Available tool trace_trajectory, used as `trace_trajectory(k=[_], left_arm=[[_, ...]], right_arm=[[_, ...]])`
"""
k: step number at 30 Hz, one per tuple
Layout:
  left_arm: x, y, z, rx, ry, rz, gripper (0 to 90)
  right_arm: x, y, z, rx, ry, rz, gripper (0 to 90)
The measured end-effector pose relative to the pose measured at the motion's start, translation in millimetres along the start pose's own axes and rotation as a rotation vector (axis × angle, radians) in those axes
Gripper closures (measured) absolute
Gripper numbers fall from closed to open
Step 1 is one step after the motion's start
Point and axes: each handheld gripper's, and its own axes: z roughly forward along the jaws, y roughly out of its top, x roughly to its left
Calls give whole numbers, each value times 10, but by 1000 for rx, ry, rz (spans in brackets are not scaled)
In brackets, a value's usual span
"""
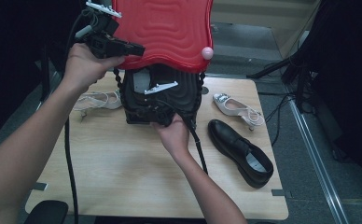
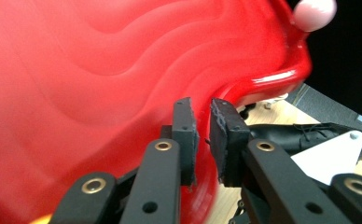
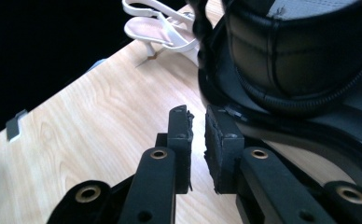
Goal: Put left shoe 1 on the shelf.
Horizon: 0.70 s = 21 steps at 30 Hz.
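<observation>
A black bag (image 1: 179,98) stands on the wooden table (image 1: 114,177), and its red wavy flap (image 1: 165,28) is lifted upright. A pink ball clasp (image 1: 207,52) sits at the flap's lower right corner. My left gripper (image 1: 139,48) is raised at the flap's left edge. In the left gripper view the red flap (image 2: 100,70) has its rim running between the jaws of the left gripper (image 2: 202,135), which clamp it. My right gripper (image 1: 139,105) is low against the bag's front. In the right gripper view the right gripper (image 3: 198,140) shows a narrow gap with nothing in it, beside the bag's base (image 3: 300,60).
A white heeled sandal (image 1: 97,99) lies left of the bag, a second white sandal (image 1: 237,108) to its right. A black leather shoe (image 1: 242,151) lies near the right front. Beaded black straps (image 1: 118,79) hang at the bag's sides. Dark stands and cables are off the table's right.
</observation>
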Motion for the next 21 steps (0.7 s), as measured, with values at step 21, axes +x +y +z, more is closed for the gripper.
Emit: trace_trajectory(k=[21], left_arm=[[-456,-748,-191,1,-87,23,590]], right_arm=[[-59,-738,-366,1,58,85,714]])
